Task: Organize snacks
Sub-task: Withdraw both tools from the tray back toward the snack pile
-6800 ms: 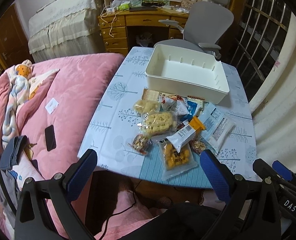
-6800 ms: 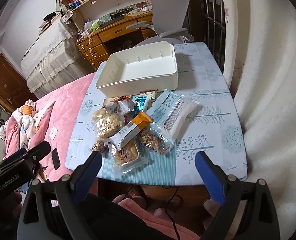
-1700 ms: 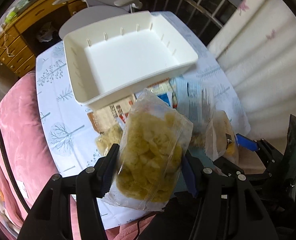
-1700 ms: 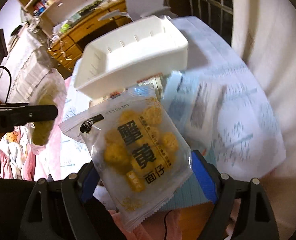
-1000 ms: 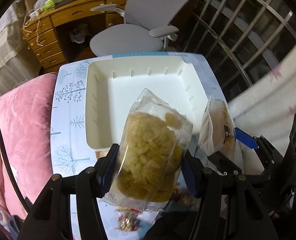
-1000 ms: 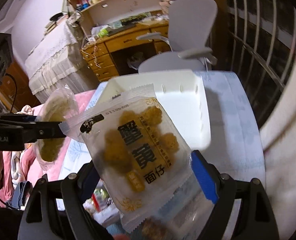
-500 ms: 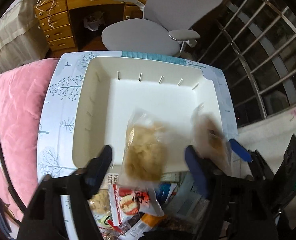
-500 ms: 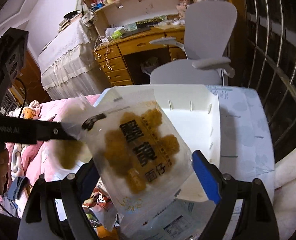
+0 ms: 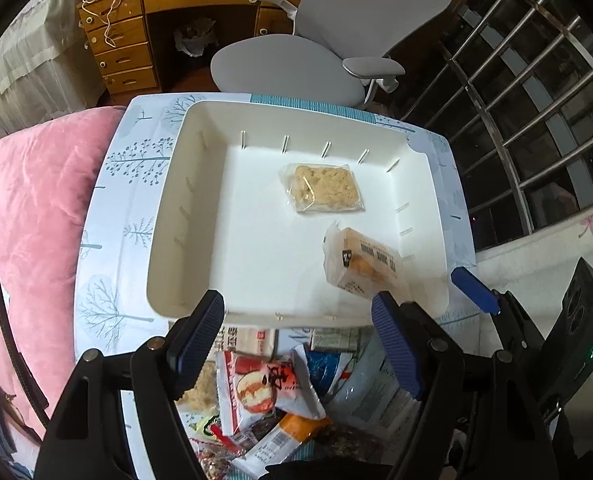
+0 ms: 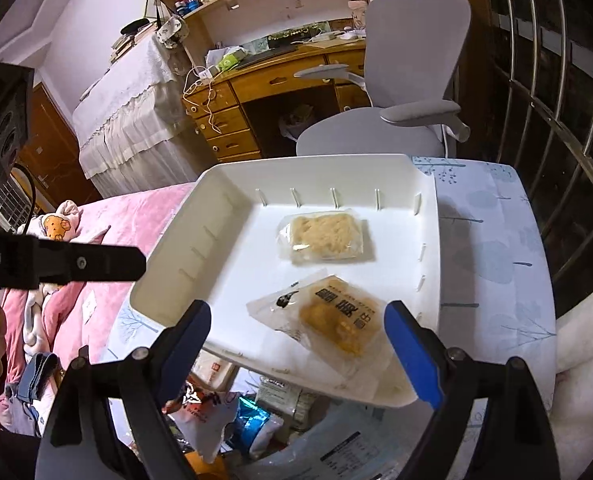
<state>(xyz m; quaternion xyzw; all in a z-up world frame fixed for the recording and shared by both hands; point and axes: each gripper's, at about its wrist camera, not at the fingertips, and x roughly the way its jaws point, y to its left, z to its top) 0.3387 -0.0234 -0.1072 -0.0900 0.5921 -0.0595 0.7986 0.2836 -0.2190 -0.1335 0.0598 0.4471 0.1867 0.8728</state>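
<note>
White bin [image 9: 164, 216] on the bench [image 9: 108, 200]. Clear noodle-cake packet [image 9: 322, 187] lies flat inside the bin near its far wall; yellow snack packet [image 10: 336, 316] inside near the bin's front right corner. Left hand-held gripper [image 9: 296, 344] and right hand-held gripper [image 10: 296, 344] both spread wide, empty, over the bin's front edge. Remaining snack pile [image 9: 280, 392] in front of the bin.

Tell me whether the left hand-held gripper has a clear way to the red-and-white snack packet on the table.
Probably yes. The left hand-held gripper is open and empty, and the red-and-white snack packet lies atop the pile just below it, outside the white bin, with nothing over it.
</note>
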